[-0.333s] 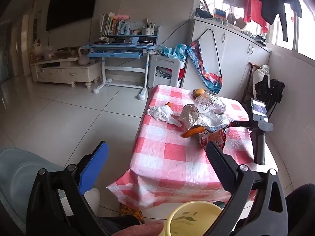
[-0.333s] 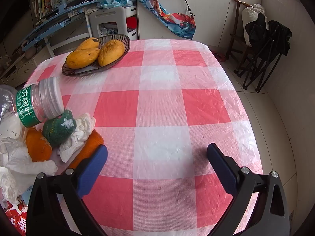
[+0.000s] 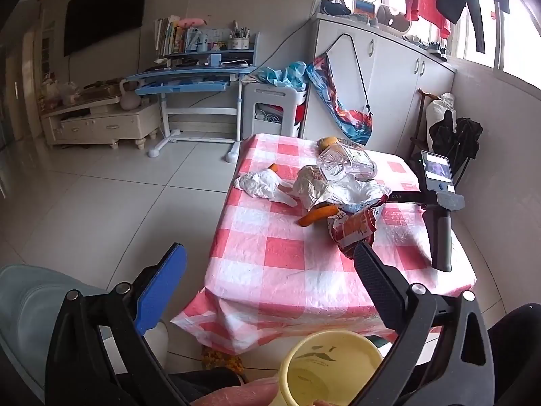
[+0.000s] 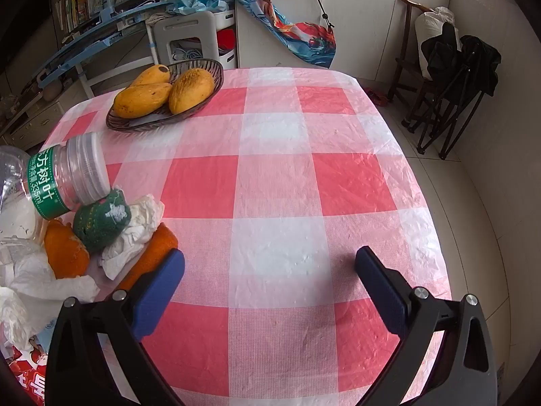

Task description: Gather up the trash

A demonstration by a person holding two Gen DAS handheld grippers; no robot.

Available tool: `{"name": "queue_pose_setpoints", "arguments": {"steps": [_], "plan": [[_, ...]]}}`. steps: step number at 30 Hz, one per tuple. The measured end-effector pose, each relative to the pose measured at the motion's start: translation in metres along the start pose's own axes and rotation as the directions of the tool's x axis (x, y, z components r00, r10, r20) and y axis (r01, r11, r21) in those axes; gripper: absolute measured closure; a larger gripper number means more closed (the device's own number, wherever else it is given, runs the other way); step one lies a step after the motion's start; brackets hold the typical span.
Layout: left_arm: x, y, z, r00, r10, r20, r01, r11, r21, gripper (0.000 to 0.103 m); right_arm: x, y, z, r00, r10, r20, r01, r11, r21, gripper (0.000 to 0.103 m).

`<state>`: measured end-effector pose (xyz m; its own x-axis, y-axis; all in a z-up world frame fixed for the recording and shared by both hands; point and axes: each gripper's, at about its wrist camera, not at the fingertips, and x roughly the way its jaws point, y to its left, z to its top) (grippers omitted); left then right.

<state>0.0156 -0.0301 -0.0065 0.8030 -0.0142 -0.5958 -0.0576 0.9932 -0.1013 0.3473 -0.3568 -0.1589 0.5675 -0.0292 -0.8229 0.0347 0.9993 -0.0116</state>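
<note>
Trash lies heaped on the red-and-white checked tablecloth [image 4: 277, 186]: a clear plastic bottle [image 4: 67, 176] with a green label, a green crumpled wad [image 4: 101, 220], white tissues [image 4: 135, 233], orange peel [image 4: 64, 250] and a red snack wrapper [image 4: 27, 372]. My right gripper [image 4: 270, 258] hangs open over bare cloth, just right of the heap, with nothing between its fingers. In the left wrist view the same heap shows: bottle [image 3: 345, 165], tissue [image 3: 257, 184], peel [image 3: 318, 215], wrapper [image 3: 355, 228]. My left gripper [image 3: 268, 252] is open and empty, back from the table's near edge.
A wicker basket [image 4: 209, 67] with three mangoes stands at the table's far left corner. A yellow cup-like container [image 3: 331, 368] sits low under the left gripper, a hand [image 3: 236, 392] beside it. Folded black chairs [image 4: 456, 77] stand right of the table; a blue desk [image 3: 189, 81] is beyond.
The table has slid slightly left and up in the left wrist view. The right wrist view is the same.
</note>
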Motion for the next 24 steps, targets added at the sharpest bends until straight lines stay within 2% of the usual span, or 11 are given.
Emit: {"name": "queue_pose_setpoints", "arguments": {"steps": [12, 16, 24], "plan": [[0.017, -0.026, -0.002, 0.999, -0.030, -0.039, 0.032, 0.998, 0.053, 0.007, 0.000, 0.000, 0.000, 1.000, 0.000, 0.000, 0.000, 1.000, 0.000, 0.007], [0.015, -0.038, -0.002, 0.999, -0.029, -0.036, 0.032, 0.996, 0.082, 0.007, 0.000, 0.000, 0.000, 1.000, 0.000, 0.000, 0.000, 1.000, 0.000, 0.007], [0.010, -0.038, -0.002, 0.999, -0.007, -0.036, 0.011, 0.996, 0.093, 0.007, 0.000, 0.000, 0.000, 1.000, 0.000, 0.000, 0.000, 1.000, 0.000, 0.007]]}}
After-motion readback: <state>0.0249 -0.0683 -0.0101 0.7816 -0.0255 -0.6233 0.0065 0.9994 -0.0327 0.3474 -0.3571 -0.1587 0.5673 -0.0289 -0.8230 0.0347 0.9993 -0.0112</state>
